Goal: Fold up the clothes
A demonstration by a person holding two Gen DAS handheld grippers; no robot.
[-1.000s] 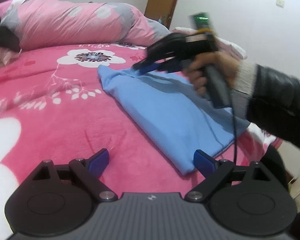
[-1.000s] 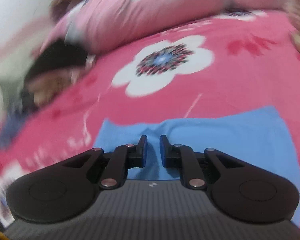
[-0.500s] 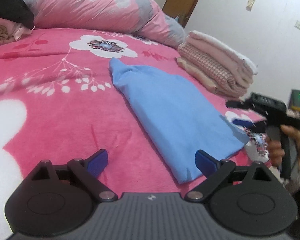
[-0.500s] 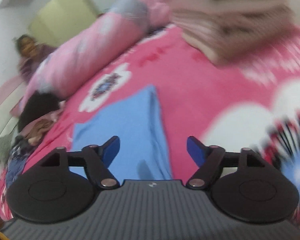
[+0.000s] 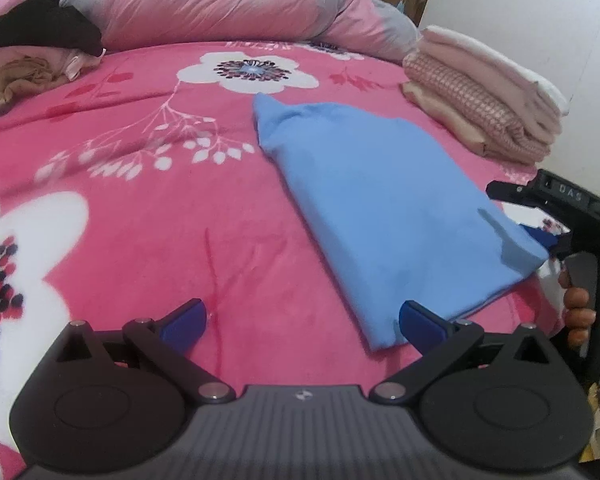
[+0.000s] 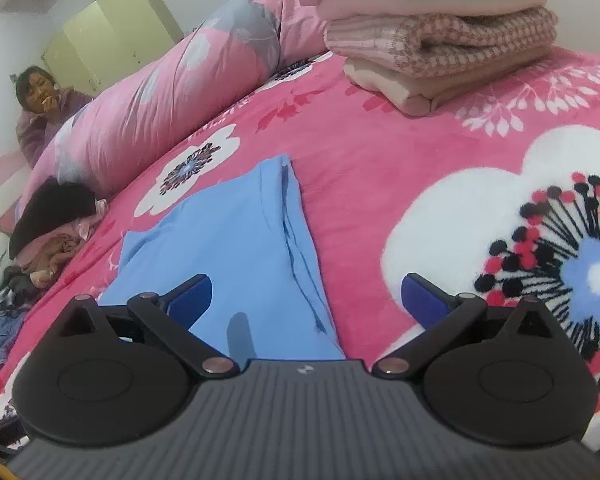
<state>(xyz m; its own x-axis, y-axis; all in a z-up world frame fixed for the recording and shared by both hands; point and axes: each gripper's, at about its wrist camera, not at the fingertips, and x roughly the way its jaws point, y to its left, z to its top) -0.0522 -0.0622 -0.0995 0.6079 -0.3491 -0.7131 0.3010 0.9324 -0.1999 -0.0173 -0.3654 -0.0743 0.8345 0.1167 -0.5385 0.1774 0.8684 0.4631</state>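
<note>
While both sets of blue fingers stand wide apart and hold nothing, the left gripper (image 5: 300,318) hangs low over the near end of the blue shirt (image 5: 376,204). One finger sits just by the shirt's near corner. The right gripper (image 6: 306,294) hovers over the shirt's other near edge, with the edge seam between its fingers. From the left camera that corner looks a bit lifted, but it is hard to tell if anything touches it.

The shirt lies on the pink flower blanket (image 5: 140,216) as a long, narrow, smooth strip, folded at least once. It could take another fold end to end, or it could be done and ready for the stack of folded clothes (image 5: 484,100) nearby. Either way, the fingers would have to close on cloth.
</note>
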